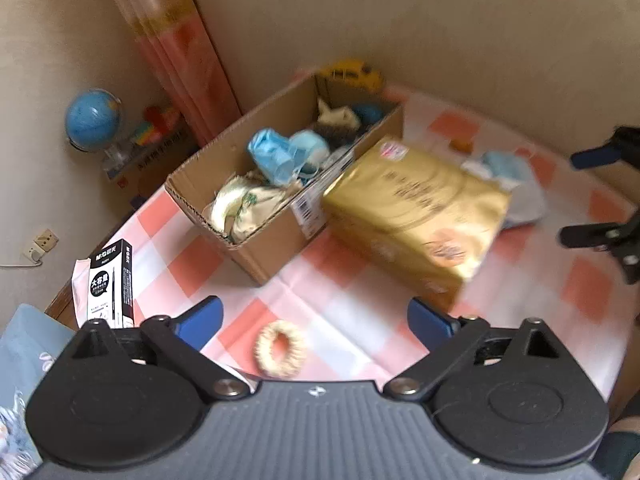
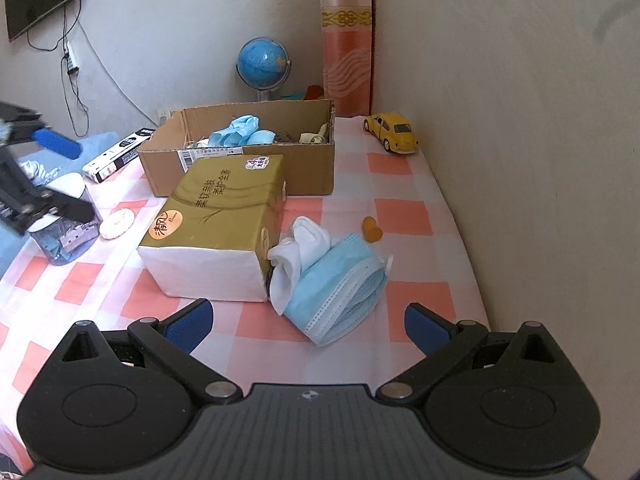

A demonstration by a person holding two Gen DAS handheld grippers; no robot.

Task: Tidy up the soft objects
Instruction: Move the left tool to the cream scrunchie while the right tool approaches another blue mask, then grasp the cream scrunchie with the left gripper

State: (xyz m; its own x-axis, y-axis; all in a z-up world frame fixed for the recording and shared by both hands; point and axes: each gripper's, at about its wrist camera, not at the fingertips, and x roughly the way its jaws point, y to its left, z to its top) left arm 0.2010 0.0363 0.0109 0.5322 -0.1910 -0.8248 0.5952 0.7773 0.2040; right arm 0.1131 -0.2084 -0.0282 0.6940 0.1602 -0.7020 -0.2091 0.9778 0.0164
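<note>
Masks (image 2: pixel 340 284) just ahead of right claw (image 2: pixel 308 326).

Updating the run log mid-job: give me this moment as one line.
left claw: open, empty, above cream ring | right claw: open, empty, facing blue masks | cardboard box: partly filled

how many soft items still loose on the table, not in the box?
4 visible: blue face masks and white cloth piled beside the gold tissue pack, the pack itself, and a cream ring near the left gripper. More may be hidden.
</note>
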